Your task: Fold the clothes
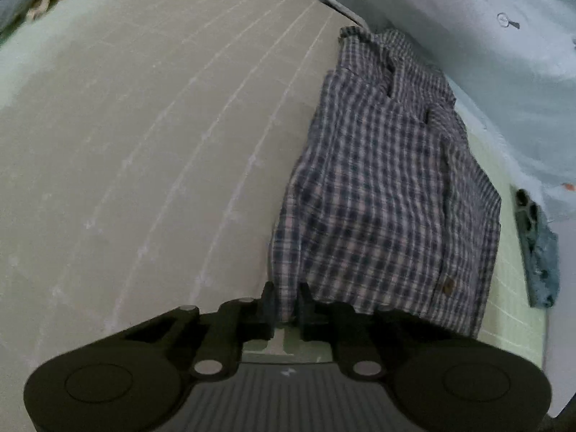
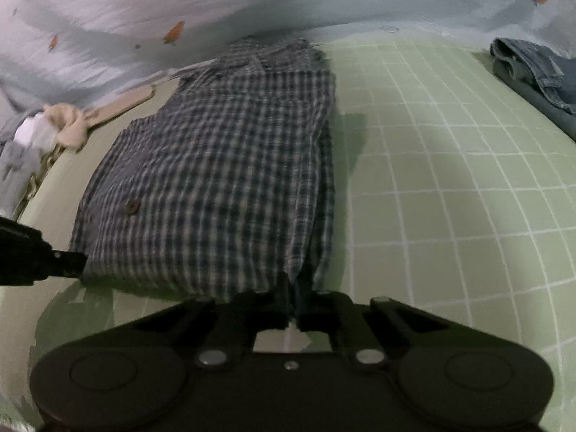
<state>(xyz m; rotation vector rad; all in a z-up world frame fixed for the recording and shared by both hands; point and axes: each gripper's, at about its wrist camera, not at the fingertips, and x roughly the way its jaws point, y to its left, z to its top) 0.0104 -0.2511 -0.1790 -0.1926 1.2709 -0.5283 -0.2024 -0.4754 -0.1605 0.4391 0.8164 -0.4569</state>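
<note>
Lying lengthwise on the pale green cutting mat [image 2: 450, 187] with its white grid lines, the blue-and-white checked cotton shirt [image 2: 216, 165] is folded into a long narrow panel, its collar end at the far side of the mat and its hem nearest the cameras. One small brown button [image 2: 132, 206] shows on the front placket, toward the shirt's left side in the right wrist view. The same shirt [image 1: 381, 194] fills the right half of the left wrist view, with the button [image 1: 447, 284] near its lower right edge.

Both tools have hold of the near hem. The black left gripper [image 1: 288, 300] has its jaws drawn narrow with a pinch of checked cloth clamped between them at the shirt's left corner. The black right gripper [image 2: 293, 297] is likewise pinched tight on the fabric at the right corner, where the folded layers bunch down into the jaws. In the right wrist view the tip of the left gripper [image 2: 68, 262] shows at the left edge, meeting the other hem corner.

Beyond the mat a light blue sheet with small orange prints [image 2: 172, 10] rises behind the collar. A folded pair of blue denim jeans [image 2: 540, 72] lies at the far right edge of the mat, well apart from the shirt. To the far left sit a crumpled beige cloth [image 2: 68, 126] and some grey garments [image 2: 18, 158], off the mat
</note>
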